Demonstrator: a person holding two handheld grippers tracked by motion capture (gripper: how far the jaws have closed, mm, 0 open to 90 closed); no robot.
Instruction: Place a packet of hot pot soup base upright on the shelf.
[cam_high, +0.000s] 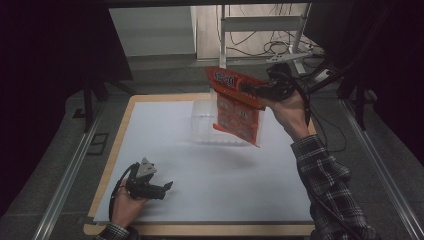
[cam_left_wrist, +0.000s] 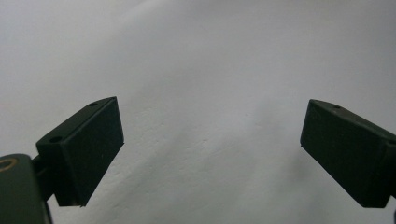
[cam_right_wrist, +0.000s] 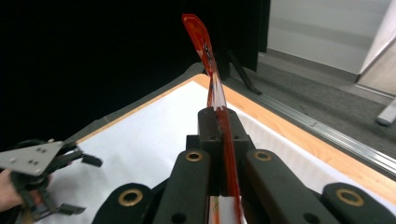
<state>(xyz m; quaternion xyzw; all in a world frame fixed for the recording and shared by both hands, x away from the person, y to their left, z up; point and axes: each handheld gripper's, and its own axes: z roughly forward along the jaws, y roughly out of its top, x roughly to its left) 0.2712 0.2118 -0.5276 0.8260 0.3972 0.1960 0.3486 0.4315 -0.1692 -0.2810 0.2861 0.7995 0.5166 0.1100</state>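
High view: right gripper (cam_high: 250, 91) pinches an orange snack bag (cam_high: 235, 112) aloft, over a clear plastic container (cam_high: 205, 120). Left gripper (cam_high: 167, 186) rests low above the white sheet (cam_high: 200, 175), jaws spread, nothing between them.

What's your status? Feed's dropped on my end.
Right gripper shut on orange packet, held above clear container. Left gripper open, low over table. Nothing in the way.
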